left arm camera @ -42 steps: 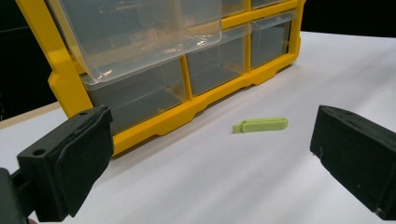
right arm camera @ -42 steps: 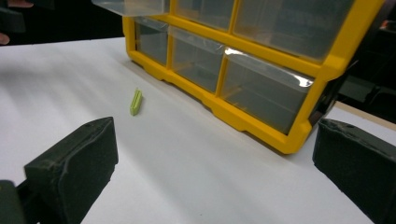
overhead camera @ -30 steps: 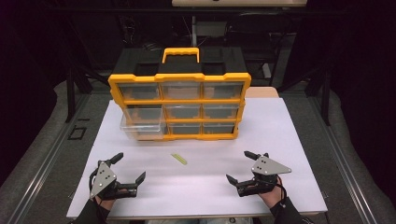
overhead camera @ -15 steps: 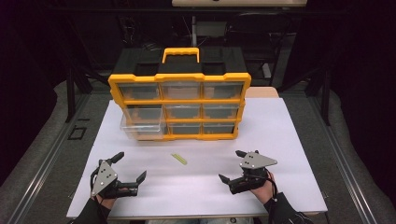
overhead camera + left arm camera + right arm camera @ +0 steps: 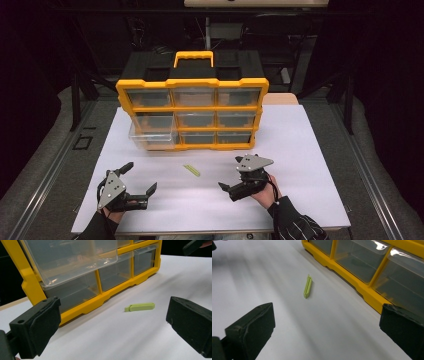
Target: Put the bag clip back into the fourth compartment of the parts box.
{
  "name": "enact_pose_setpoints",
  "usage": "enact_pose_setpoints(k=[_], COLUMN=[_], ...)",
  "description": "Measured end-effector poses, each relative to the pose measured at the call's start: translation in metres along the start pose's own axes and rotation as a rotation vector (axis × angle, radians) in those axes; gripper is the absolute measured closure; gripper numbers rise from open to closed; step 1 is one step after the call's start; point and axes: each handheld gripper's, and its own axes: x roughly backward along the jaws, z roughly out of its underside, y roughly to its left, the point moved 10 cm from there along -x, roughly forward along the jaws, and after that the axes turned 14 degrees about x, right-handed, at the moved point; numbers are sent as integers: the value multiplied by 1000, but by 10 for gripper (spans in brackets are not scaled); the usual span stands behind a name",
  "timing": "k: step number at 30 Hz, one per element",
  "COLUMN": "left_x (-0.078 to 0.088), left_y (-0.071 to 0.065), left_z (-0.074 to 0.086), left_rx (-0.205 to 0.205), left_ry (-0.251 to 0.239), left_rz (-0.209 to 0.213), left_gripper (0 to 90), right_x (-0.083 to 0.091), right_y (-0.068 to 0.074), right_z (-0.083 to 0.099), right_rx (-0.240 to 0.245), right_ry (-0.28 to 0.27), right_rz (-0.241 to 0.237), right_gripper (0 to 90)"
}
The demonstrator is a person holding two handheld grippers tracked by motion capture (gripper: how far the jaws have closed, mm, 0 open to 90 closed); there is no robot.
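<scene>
A small lime-green plastic stick (image 5: 191, 170) lies flat on the white table top, in front of a yellow organiser (image 5: 192, 107) with clear drawers. The middle drawer of its left column (image 5: 152, 136) is pulled out. My left gripper (image 5: 141, 176) rests open at the near left, with the stick (image 5: 140, 307) ahead and right of its jaws. To the right of the stick my right gripper (image 5: 229, 173) is open and turned toward it. The stick (image 5: 307, 286) lies ahead of these wide-apart jaws. Both grippers hold nothing.
The organiser's yellow frame (image 5: 367, 293) runs close along the right of the right gripper view. The white table top (image 5: 310, 150) has bare room on both sides. Dark floor and metal rails surround the table. The organiser has a carry handle (image 5: 193, 56) on top.
My right gripper has moved left and slightly forward, closer to the green stick, and turned toward it. The left gripper and the stick have stayed put.
</scene>
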Motion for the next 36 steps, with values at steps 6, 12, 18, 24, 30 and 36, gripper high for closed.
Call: enact_pose_setpoints(k=[6,12,18,24,30,36], left_x=[-1,-1,-1,0,0,0], left_y=[1,1,1,2,-1,0], left_z=[0,0,0,0,0,0], left_rx=[5,0,-2,1,-5,-8], left_ry=[2,5,8,3,8,9], left_rz=[-3,-4,-2,1,12,7], left_gripper=[0,0,0,0,0,0], right_x=[-18,-34,-52,-67,-78,-88], right_y=[1,3,6,7,8,8], right_z=[-10,-16,-19,-23,-26,-28], right_rx=[-13,-22,-11,2,21,62], right_ry=[31,77,129,186,249,312], right_rz=[-22,-41,-64,-93,-107,-96], right_gripper=[0,0,0,0,0,0])
